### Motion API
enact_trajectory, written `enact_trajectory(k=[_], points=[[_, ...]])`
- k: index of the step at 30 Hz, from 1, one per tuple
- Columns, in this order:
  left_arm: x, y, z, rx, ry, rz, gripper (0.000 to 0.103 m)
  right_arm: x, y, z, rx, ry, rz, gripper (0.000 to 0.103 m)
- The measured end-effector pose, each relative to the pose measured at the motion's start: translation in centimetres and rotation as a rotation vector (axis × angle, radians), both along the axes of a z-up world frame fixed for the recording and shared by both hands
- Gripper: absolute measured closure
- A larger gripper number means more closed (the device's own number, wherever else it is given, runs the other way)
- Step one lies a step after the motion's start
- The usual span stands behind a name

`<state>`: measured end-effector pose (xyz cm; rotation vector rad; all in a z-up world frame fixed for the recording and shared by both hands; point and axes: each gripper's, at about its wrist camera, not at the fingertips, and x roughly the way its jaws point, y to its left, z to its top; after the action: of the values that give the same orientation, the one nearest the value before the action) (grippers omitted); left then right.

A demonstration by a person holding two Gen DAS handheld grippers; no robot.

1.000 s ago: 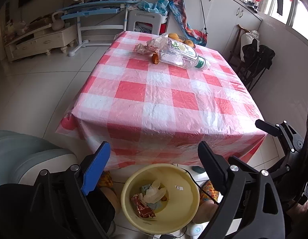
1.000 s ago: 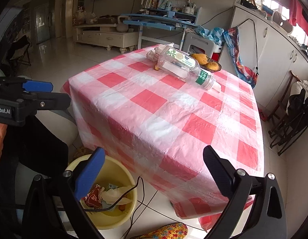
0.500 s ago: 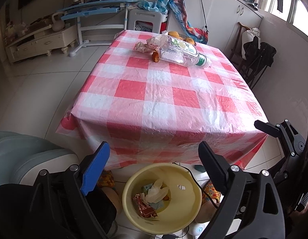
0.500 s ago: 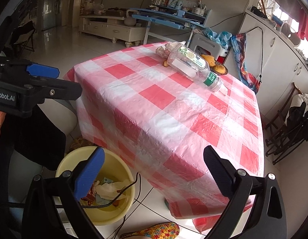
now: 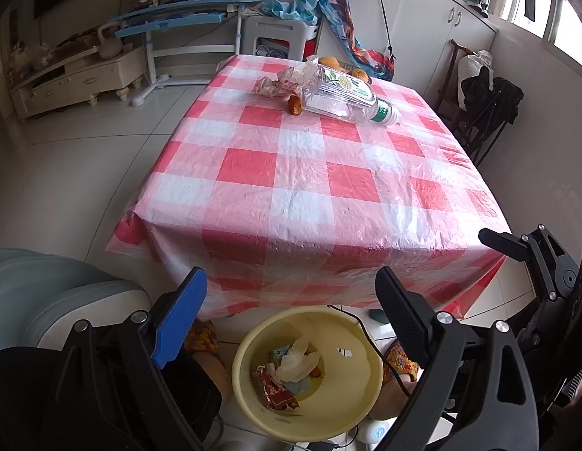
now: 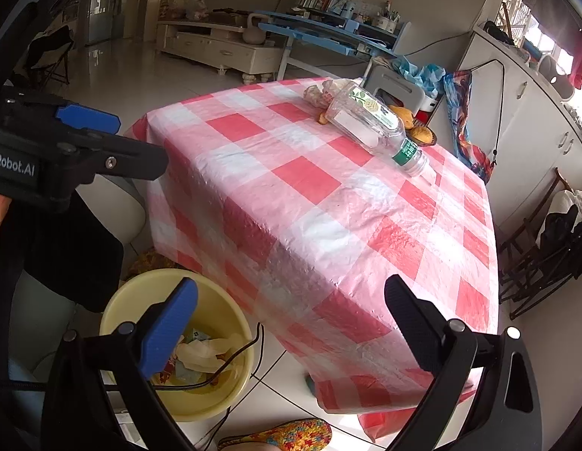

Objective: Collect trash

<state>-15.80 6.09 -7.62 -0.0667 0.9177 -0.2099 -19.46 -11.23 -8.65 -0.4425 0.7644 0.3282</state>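
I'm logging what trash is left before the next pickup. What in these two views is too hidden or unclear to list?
- Crumpled wrappers, left wrist view: partly behind the plastic bottle; count unclear.
- Fruit dish, right wrist view: bottle covers part of it.
- Yellow bin contents: heaped, and in the right wrist view the right tongs cover part.
- Small orange item beside the bottle: too small to identify.

Checked table [image 5: 309, 188] — bottle [image 5: 343, 99], wrappers [image 5: 287, 82], fruit [image 5: 294, 105] on it.
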Motion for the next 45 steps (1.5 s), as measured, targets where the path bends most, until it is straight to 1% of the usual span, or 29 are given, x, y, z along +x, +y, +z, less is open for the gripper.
enact_trajectory(k=[37,45], points=[[-0.13,-0.12,-0.53,0.012,0.005,-0.007,0.013,-0.36,0.74,-0.29,-0.032,-0.006,0.02,0.008],[0.01,0.24,-0.02,-0.005,-0.002,0.011,0.013,-0.29,0.71,-0.19,-0.025,-0.01,0.026,0.008]])
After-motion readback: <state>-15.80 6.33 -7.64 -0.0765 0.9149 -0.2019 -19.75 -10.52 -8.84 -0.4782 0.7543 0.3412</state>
